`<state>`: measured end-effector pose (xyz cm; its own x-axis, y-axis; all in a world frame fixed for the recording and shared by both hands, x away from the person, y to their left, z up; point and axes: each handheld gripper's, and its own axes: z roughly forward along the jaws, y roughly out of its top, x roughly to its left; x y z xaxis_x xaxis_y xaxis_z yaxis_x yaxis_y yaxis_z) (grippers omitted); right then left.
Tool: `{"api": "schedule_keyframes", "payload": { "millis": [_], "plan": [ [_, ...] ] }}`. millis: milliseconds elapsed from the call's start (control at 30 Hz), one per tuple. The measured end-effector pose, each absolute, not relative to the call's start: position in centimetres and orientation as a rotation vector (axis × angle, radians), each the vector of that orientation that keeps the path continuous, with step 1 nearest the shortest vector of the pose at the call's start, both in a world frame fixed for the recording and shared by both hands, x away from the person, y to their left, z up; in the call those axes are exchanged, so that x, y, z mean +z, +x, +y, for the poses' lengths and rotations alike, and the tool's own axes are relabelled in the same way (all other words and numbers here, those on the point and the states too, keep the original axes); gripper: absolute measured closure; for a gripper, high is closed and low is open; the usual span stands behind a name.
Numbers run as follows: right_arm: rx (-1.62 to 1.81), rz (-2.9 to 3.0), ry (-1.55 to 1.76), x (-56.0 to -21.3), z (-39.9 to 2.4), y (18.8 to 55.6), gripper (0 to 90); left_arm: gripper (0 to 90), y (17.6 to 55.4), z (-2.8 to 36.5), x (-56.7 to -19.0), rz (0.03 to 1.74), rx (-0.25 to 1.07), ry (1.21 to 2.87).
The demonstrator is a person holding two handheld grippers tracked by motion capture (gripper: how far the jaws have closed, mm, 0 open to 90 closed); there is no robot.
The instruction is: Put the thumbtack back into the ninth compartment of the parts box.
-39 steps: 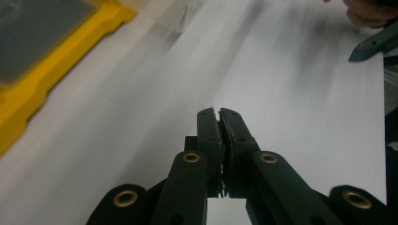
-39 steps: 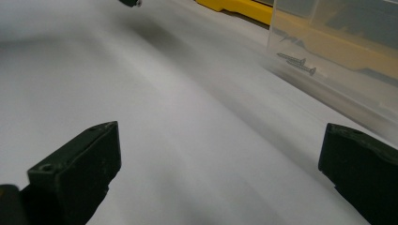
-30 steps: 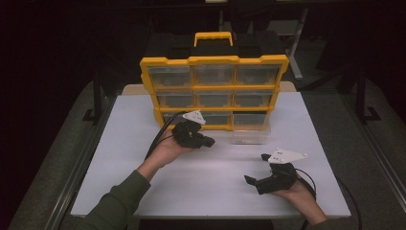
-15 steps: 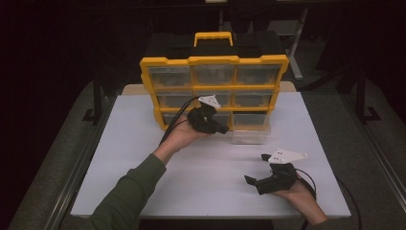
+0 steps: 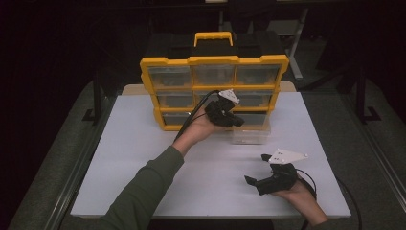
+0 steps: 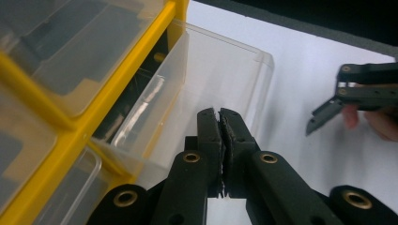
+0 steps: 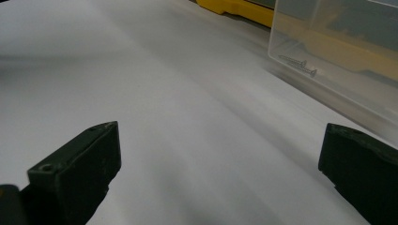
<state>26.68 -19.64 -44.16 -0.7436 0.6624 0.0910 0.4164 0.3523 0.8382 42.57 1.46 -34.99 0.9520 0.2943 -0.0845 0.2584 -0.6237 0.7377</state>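
A yellow organizer (image 5: 213, 61) with clear drawers stands at the back of the white table (image 5: 143, 158). Its bottom right drawer (image 5: 251, 136) is pulled out onto the table. My left gripper (image 5: 235, 120) hovers just above that drawer, close to the cabinet front. In the left gripper view the left gripper (image 6: 219, 116) is shut, pads pressed together with nothing between them, over the open drawer (image 6: 225, 70). My right gripper (image 5: 256, 168) rests open near the table's front right. In the right gripper view the drawer (image 7: 338, 47) holds two screws (image 7: 300, 63).
A black and yellow carry handle (image 5: 213, 36) tops the organizer. The other drawers look pushed in. White table surface stretches left and in front of the organizer. The table's edges drop to dark floor on both sides.
My left gripper has moved right and slightly up along the organizer's front, from the bottom left drawers to above the pulled-out drawer. The right gripper has stayed put.
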Motion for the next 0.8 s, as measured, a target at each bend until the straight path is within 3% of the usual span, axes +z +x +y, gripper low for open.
{"api": "schedule_keyframes", "payload": {
  "millis": [267, 533, 800],
  "plan": [
    [1.347, 2.353, 0.965, -44.1, -19.7, 26.6, 0.0, 87.1, 43.3, 0.0, -36.2, 0.397, 0.053, 2.287],
    [1.351, 2.351, 0.963, -44.1, -19.7, 26.6, 0.0, 77.6, 43.1, 1.0, -35.4, 0.411, 0.055, 2.264],
    [1.346, 2.353, 0.964, -44.1, -19.7, 26.6, 0.0, 61.5, 42.2, 4.2, -34.8, 0.447, 0.044, 2.25]
  ]
}}
